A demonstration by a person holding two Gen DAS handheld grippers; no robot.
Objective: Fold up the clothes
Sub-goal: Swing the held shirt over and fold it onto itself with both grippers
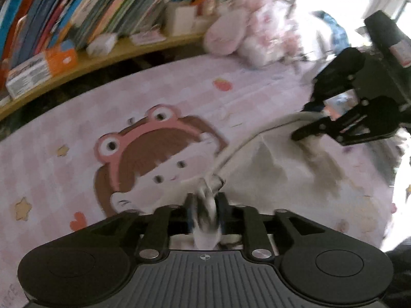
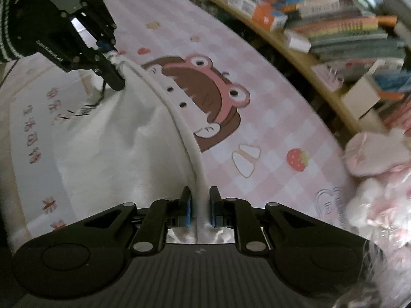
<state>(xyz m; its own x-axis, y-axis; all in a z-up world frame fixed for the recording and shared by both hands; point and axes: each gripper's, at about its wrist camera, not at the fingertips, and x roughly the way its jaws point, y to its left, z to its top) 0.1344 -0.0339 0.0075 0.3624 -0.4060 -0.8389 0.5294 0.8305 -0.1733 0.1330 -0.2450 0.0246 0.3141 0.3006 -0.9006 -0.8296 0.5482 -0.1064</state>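
Observation:
A white garment [image 2: 123,138] with a thick hem hangs stretched between my two grippers above a pink checked mat [image 2: 257,82]. My left gripper [image 1: 205,200] is shut on one end of the hem; it also shows in the right wrist view [image 2: 113,66]. My right gripper [image 2: 200,195] is shut on the other end of the hem; it shows in the left wrist view [image 1: 308,125]. The garment [image 1: 277,169] sags between them, its lower part over the mat [image 1: 77,133].
A wooden shelf edge [image 1: 77,66] with rows of books [image 1: 77,7] runs behind the mat. Pink plush toys [image 1: 246,33] lie at the mat's far end, also seen in the right wrist view [image 2: 377,154]. A white sheet with red characters [image 2: 28,118] lies under the garment.

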